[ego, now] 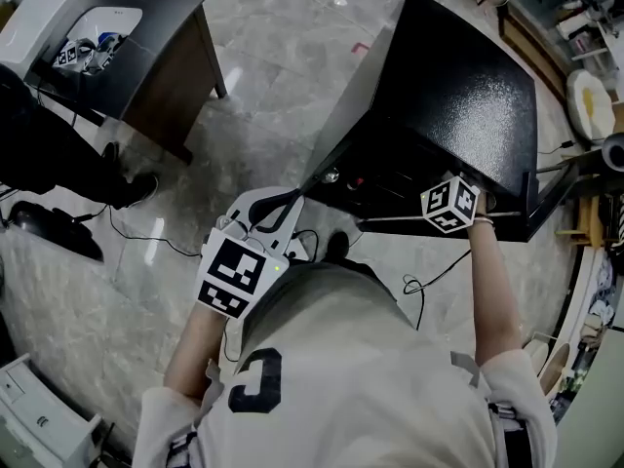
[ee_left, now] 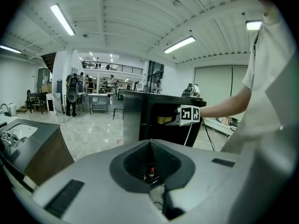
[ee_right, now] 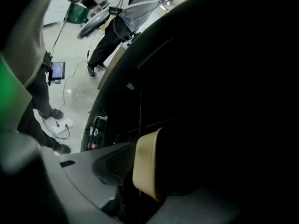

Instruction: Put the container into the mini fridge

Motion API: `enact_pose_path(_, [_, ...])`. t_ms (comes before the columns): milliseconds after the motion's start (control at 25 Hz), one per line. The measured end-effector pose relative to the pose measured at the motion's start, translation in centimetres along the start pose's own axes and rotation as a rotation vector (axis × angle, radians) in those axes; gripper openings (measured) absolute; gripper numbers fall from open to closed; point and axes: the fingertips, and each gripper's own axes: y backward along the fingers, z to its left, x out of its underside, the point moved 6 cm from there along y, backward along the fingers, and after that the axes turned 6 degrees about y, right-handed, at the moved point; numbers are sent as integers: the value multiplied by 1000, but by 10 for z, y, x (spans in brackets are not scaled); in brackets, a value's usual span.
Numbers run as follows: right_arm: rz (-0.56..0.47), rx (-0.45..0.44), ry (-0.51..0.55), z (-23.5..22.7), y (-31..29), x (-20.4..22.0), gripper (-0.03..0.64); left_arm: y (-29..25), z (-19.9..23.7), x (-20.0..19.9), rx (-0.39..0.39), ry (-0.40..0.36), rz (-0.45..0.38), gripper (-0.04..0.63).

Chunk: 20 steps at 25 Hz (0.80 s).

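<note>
While the right gripper (ego: 449,205) sits at the open front of the mini fridge (ego: 458,86), its jaws are clamped on the container (ee_right: 145,164), a pale yellow tub seen edge-on. The tub is inside the fridge's dark cavity, just past the front edge. In the left gripper view the container (ee_left: 163,119) shows as a yellow strip in the opening, just beside the right marker cube. Can't tell if it touches a shelf; the interior is too dark to read walls or shelves.

Left gripper (ee_left: 150,146) is held near the person's torso, jaws pressed together with nothing between them. It is apart from the fridge, off its near left corner in the head view.

Floor (ego: 283,66) is grey glossy marble-look tile, with a wide stretch between the fridge and a dark table (ego: 166,37) at upper left. A cable (ego: 419,286) lies on the floor under the right arm. A person in dark clothes (ego: 49,159) stands by the table.

The room is a large hall with a white ceiling, strip lights (ee_left: 63,18) and a balcony (ee_left: 112,68) at the back.
</note>
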Motion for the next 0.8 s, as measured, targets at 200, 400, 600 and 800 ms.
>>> enact_pose_path(200, [11,30,-20,3,10,4,187,0,1,3,24,31,-7,55])
enact_pose_path(400, [30,46,-52,7,20,-3,187,-1,0,2,19,6,5,55])
enact_pose_path(600, [19,67,-95,22,40,-24,187,-4,1,0,20,4,1,55])
enact_pose_path(800, [-2,75,-109,33,48,-32,187,-4,2,1,17,9,5,55])
